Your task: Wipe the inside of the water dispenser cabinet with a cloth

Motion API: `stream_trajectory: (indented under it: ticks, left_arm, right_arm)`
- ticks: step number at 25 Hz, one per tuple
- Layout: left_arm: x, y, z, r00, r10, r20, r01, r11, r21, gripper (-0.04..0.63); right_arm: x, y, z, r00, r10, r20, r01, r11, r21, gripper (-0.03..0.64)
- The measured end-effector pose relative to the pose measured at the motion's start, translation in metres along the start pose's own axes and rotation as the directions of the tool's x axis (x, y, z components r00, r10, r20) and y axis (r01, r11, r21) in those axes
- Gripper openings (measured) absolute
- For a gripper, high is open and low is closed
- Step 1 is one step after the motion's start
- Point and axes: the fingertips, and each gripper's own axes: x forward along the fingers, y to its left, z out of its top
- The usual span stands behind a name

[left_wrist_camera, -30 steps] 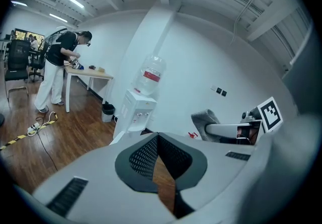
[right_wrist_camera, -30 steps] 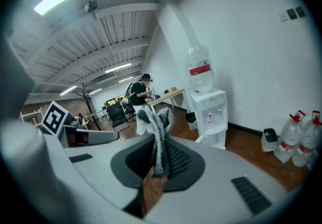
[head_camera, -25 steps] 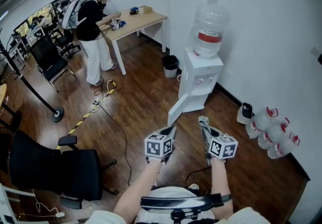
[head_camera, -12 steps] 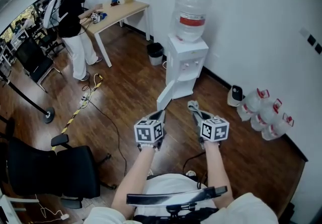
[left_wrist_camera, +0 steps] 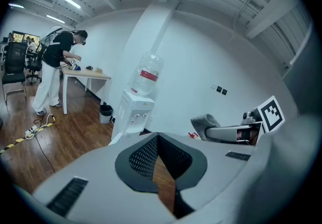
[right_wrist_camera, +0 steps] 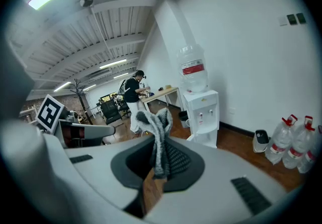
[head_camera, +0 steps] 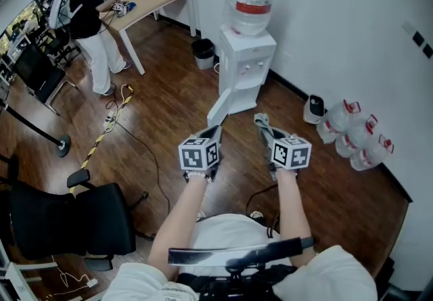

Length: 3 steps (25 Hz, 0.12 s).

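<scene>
The right gripper [head_camera: 263, 125] pinches a grey cloth [right_wrist_camera: 156, 135]; the left gripper [head_camera: 215, 134] is closed on nothing. Both face the water dispenser [head_camera: 247, 66], whose door hangs open.

Left forearm [head_camera: 181, 222] and right forearm [head_camera: 289, 208] stretched forward, side by side, apart. Left gripper [head_camera: 214, 134] pointing ahead, jaws pressed together, nothing between. Right gripper [head_camera: 265, 129] level with it, jaws clamped on grey cloth [right_wrist_camera: 157, 132], cloth sticking up past tips.

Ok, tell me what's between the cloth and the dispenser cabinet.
Nothing visible. Only bare floor lies between the cloth in the right gripper and the dispenser, and its cabinet door hangs open. The bin and bottles stand off to the sides.
</scene>
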Motion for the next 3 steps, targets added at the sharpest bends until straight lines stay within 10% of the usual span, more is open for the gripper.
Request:
stream_trajectory:
  ticks: [3]
  left_arm:
    - [0.0026, -0.0011, -0.0013, 1.0, -0.008, -0.007, 0.008, 1.0, 0.004, -0.011]
  right_arm:
    - [-0.0021, -0.0035, 0.0008, 1.0, -0.01, 0.009, 0.01, 1.0, 0.008, 0.035]
